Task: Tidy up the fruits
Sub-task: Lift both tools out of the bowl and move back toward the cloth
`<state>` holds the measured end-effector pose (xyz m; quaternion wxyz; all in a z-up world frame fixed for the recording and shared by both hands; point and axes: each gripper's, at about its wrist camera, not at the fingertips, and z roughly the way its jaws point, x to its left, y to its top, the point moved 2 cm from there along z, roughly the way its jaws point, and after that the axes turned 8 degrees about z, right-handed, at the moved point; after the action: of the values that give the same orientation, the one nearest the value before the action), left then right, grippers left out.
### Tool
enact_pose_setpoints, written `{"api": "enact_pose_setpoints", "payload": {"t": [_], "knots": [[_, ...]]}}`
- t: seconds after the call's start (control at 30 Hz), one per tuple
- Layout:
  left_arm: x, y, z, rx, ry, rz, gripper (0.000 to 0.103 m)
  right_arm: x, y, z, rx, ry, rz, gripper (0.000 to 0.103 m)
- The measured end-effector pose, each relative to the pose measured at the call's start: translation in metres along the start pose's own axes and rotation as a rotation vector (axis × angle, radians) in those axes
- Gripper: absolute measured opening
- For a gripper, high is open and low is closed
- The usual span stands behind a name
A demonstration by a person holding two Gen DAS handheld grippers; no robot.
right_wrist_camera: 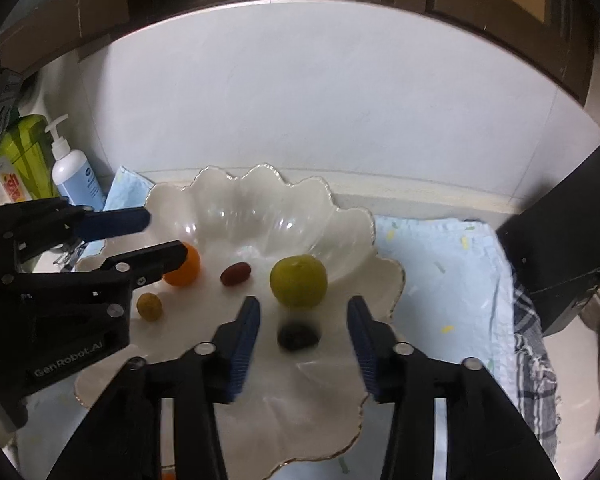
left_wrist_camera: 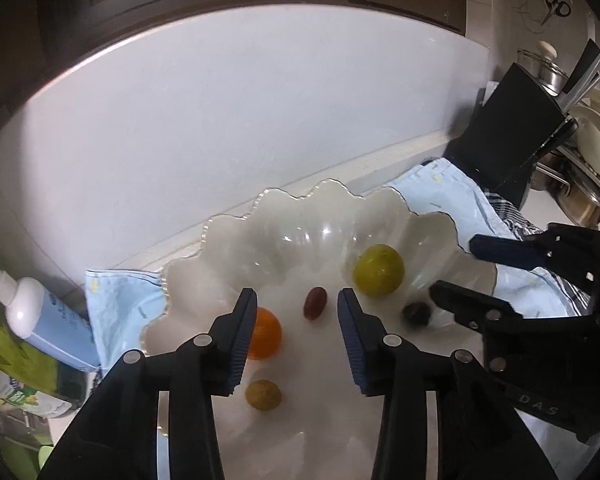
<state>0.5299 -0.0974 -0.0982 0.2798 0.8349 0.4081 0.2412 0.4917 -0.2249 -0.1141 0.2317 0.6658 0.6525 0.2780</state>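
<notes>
Fruits lie loose in the bowl (right_wrist_camera: 352, 232); left tongs (left_wrist_camera: 296, 312) and right tongs (right_wrist_camera: 303, 320) gape, gripping nothing

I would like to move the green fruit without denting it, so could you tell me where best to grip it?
Grip the green fruit across its widest middle, coming from above and the near side. It is round, sits free on the scalloped dish, with the dark fruit just in front; the right tool is nearest.
</notes>
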Motion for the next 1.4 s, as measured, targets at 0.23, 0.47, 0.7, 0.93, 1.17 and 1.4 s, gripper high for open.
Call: {"api": "enact_pose_setpoints", "payload": {"t": [0.23, 0.47, 0.7, 0.93, 1.17, 1.4], "knots": [[0.007, -0.001, -0.033, -0.066, 0.061, -0.021, 0.063, 0.0, 0.0, -0.026, -0.06, -0.029, -0.007, 0.057], [0.005, -0.01, -0.08, -0.142, 0.097, -0.039, 0.078, 0.005, -0.003, -0.07, -0.16, -0.023, -0.005, 0.066], [-0.001, -0.024, -0.122, -0.184, 0.123, -0.081, 0.084, 0.014, -0.013, -0.114, -0.251, -0.007, -0.024, 0.068], [-0.017, -0.042, -0.16, -0.208, 0.172, -0.097, 0.084, 0.019, -0.031, -0.146, -0.305, 0.032, -0.049, 0.068], [-0.034, -0.069, -0.198, -0.222, 0.224, -0.143, 0.085, 0.019, -0.053, -0.17, -0.327, 0.082, -0.074, 0.068], [-0.054, -0.096, -0.221, -0.208, 0.253, -0.193, 0.085, 0.021, -0.076, -0.185, -0.33, 0.148, -0.103, 0.067]]}}
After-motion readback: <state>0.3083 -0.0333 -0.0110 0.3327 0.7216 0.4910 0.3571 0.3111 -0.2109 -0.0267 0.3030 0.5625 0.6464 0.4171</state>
